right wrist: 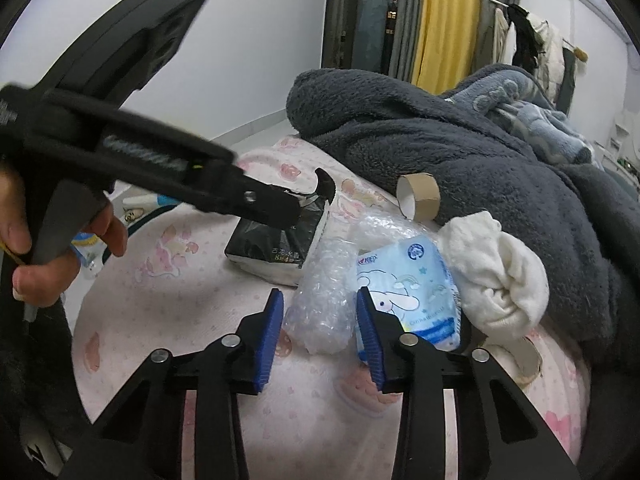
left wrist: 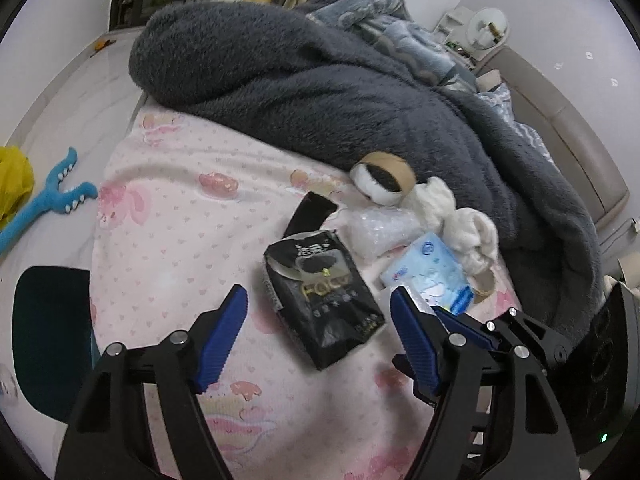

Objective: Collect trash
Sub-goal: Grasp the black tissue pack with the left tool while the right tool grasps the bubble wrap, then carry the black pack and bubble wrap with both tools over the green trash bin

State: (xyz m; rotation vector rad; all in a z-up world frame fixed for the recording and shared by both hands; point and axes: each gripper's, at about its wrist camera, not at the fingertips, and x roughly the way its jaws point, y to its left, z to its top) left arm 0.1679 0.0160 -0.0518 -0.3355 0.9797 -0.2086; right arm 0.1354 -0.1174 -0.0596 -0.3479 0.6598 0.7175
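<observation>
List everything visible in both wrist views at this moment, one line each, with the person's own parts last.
black packet: 1, black with gold print, on the sheet between the left gripper's fingers
bubble wrap: 1, clear, between the right gripper's pads
tissue pack: 1, light blue, right of the bubble wrap
cardboard rolls: 2 seen, brown, one at the blanket's edge, one lower right under the cloth
cloth: 1, white, bunched against the blanket
blanket: 1, dark grey, heaped behind
sheet: 1, pink print, under everything
toy: 1, blue, on the floor
curtain: 1, yellow, far back
left gripper: open
right gripper: closed on the bubble wrap
hand: on the left gripper's handle
</observation>
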